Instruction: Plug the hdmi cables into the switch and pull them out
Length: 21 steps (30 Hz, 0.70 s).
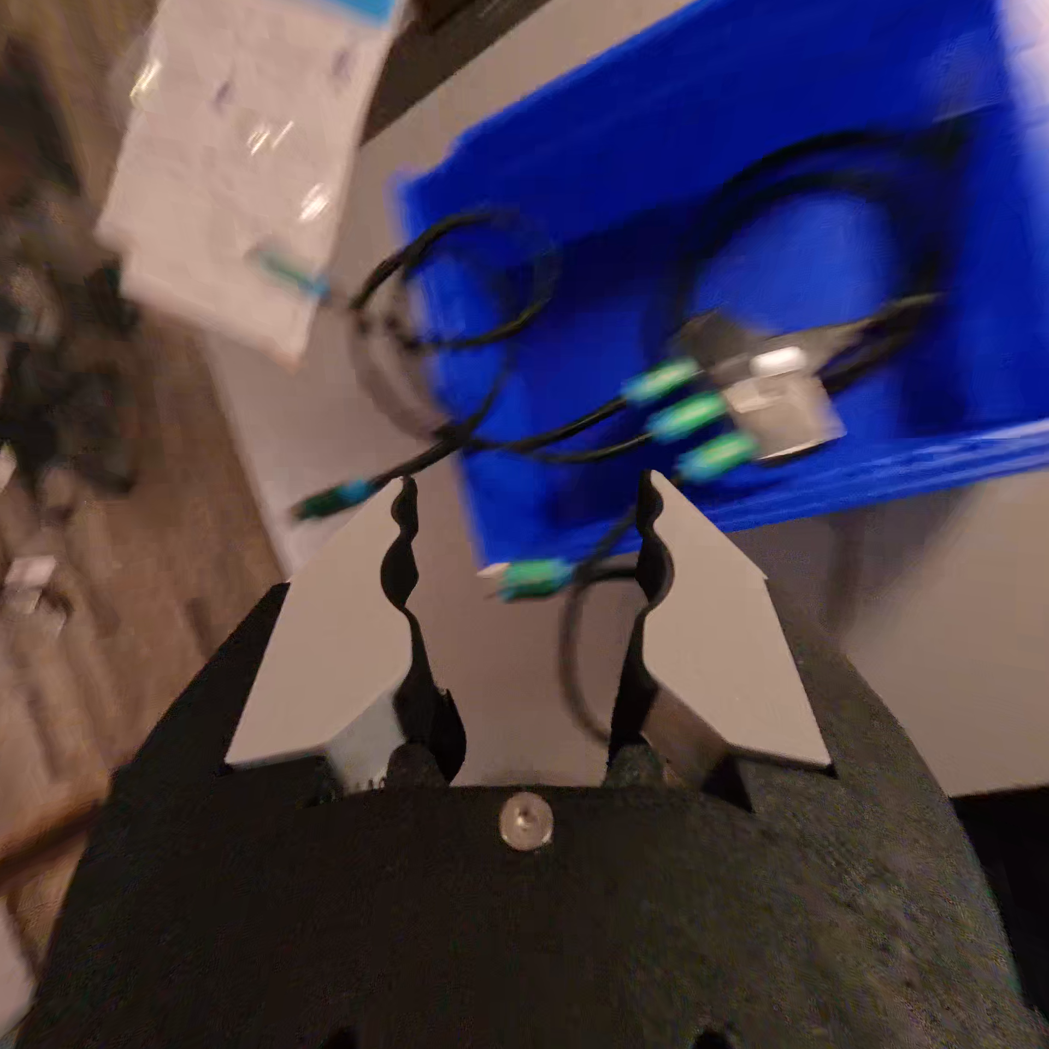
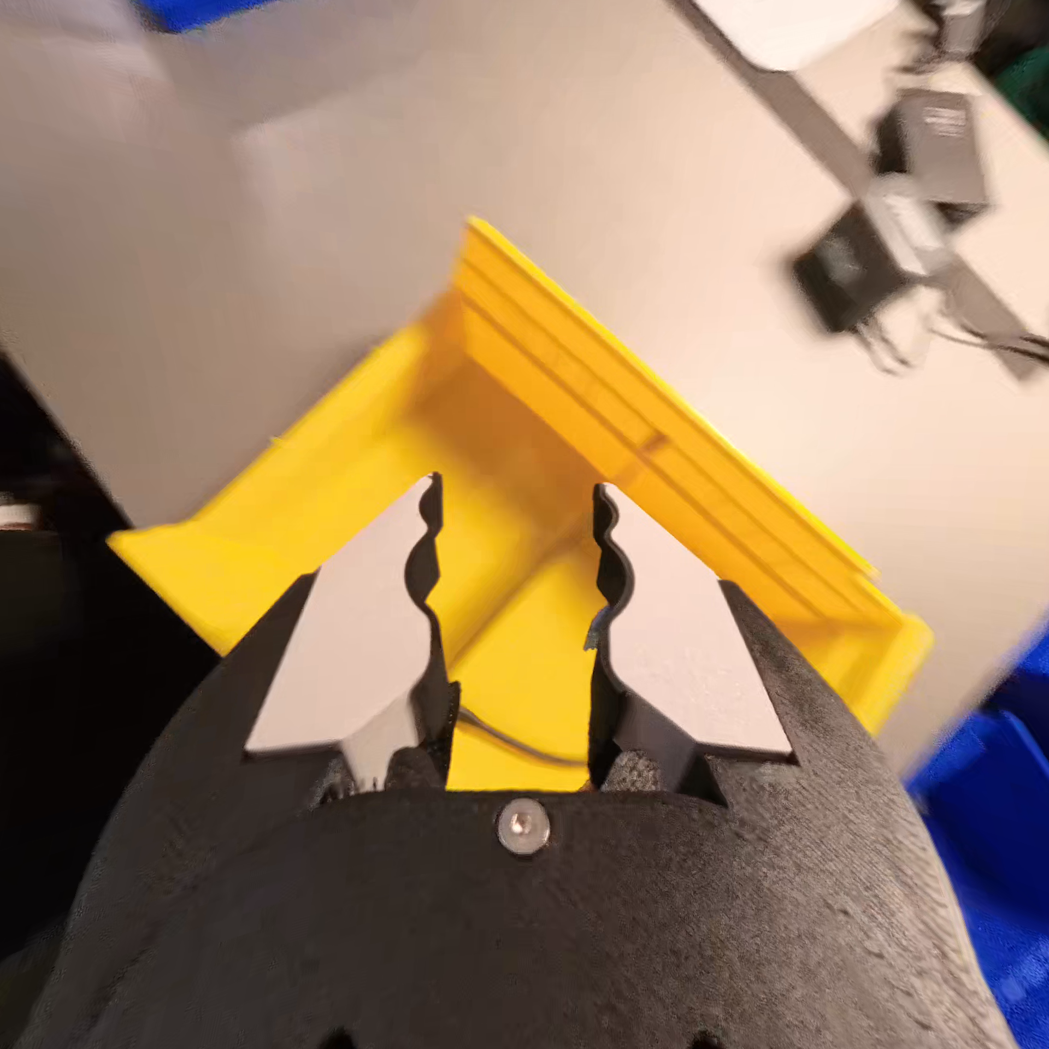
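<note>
In the blurred left wrist view a silver switch (image 1: pixel 777 397) lies in a blue bin (image 1: pixel 709 238). Three green-headed HDMI plugs (image 1: pixel 687 417) sit against its near side, their black cables (image 1: pixel 454 448) trailing out over the bin's edge. One loose green plug (image 1: pixel 533 579) lies on the table between my fingers' far ends; another (image 1: pixel 335 499) lies left of them. My left gripper (image 1: pixel 525 479) is open and empty, above the table near the bin's corner. My right gripper (image 2: pixel 516 482) is open and empty over a yellow bin (image 2: pixel 397 431).
A white plastic-wrapped packet (image 1: pixel 227 170) lies on the table at the far left. Dark clutter (image 1: pixel 62 369) sits beyond the table's left edge. In the right wrist view, black boxes (image 2: pixel 885 227) lie at the far right, and a blue bin (image 2: pixel 993 823) stands at the right edge. The left gripper's tips are roughly 65 centimeters from the right gripper's.
</note>
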Motion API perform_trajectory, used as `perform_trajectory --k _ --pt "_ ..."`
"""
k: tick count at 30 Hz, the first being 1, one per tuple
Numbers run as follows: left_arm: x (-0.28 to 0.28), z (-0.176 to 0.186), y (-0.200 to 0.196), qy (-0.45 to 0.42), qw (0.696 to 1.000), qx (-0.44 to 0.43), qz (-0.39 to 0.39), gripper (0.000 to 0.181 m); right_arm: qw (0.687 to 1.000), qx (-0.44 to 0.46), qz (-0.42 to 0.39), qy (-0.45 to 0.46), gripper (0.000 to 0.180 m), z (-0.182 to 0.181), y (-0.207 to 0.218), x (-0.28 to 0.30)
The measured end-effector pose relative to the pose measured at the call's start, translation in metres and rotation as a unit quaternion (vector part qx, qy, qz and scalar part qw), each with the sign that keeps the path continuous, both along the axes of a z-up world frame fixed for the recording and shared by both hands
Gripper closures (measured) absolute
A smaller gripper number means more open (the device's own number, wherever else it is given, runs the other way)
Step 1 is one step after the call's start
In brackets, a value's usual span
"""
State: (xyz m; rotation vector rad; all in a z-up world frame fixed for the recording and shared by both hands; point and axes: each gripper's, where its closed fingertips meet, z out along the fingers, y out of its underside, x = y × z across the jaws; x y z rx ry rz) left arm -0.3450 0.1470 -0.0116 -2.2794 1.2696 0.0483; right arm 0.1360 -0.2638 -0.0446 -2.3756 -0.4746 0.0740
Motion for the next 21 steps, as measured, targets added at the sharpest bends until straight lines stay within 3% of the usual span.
perform_trajectory --k 1,5,8,10,12,13,17,21 --pt "0.035 -0.001 -0.023 -0.025 0.998 -0.013 -0.052 0.103 1.0 -0.017 0.018 0.003 0.121 -0.011 0.011 -0.02" --pt "0.159 -0.042 -0.115 -0.061 0.972 -0.1 -0.202 0.103 0.994 -0.095 0.048 -0.023 0.11 -0.068 0.054 -0.074" --pt "0.202 -0.101 -0.136 -0.004 0.971 -0.146 -0.192 0.105 0.987 -0.135 0.026 -0.086 0.109 -0.1 0.076 -0.081" --pt "0.204 -0.132 -0.121 0.065 0.978 -0.119 -0.158 0.104 0.978 -0.154 0.017 -0.143 0.112 -0.11 0.082 -0.076" --pt "0.201 -0.141 -0.119 0.096 0.977 -0.107 -0.156 0.138 0.969 -0.155 0.022 -0.19 0.132 -0.11 0.084 -0.067" --pt "0.201 -0.138 -0.116 0.094 0.979 -0.087 -0.159 0.148 0.968 -0.154 0.034 -0.195 0.133 -0.11 0.083 -0.068" --pt "0.175 -0.139 -0.131 0.093 0.971 -0.097 -0.198 0.149 0.966 -0.15 0.105 -0.185 0.132 -0.11 0.061 -0.073" --pt "0.103 -0.139 -0.147 0.149 0.957 -0.112 -0.224 0.152 0.94 -0.184 0.184 -0.219 0.138 -0.11 0.006 -0.061"
